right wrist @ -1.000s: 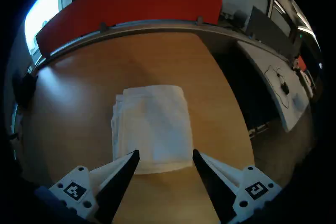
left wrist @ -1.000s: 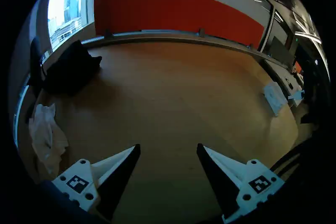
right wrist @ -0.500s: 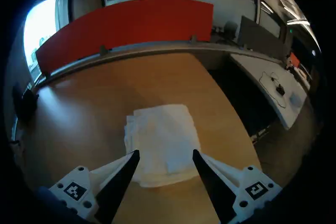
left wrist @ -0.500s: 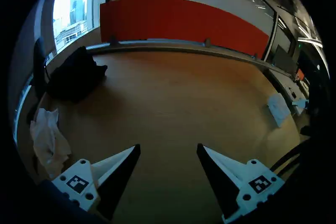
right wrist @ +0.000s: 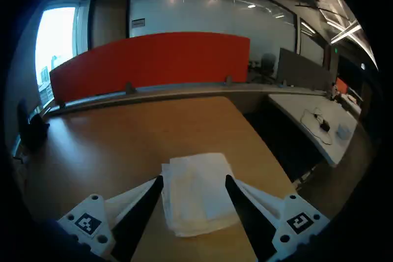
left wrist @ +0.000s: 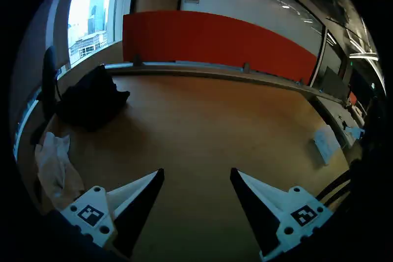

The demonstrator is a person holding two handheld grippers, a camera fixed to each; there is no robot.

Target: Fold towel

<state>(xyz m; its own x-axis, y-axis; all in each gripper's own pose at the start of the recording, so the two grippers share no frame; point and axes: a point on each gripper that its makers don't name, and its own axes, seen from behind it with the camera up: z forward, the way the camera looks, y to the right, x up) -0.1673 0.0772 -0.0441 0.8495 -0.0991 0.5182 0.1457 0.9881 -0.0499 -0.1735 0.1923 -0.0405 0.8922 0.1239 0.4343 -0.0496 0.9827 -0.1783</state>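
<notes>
A folded white towel [right wrist: 199,190] lies flat on the wooden table [right wrist: 123,139] near its right edge, in the right gripper view. My right gripper [right wrist: 193,186] hovers over its near part, open, with the towel seen between the two fingers and neither pressing on it. In the left gripper view the same folded towel [left wrist: 326,142] shows small at the far right of the table [left wrist: 206,119]. My left gripper [left wrist: 196,178] is open above bare wood, holding nothing.
A black bag [left wrist: 91,97] sits at the table's far left, and a crumpled pale cloth [left wrist: 55,166] lies nearer on the left. A red partition [right wrist: 152,63] runs along the table's back edge. A second desk [right wrist: 314,122] with cables stands to the right across a gap.
Both views have tilted up, showing more of the room. In the right gripper view the towel has slid lower and looks smaller. Both grippers stay open.
</notes>
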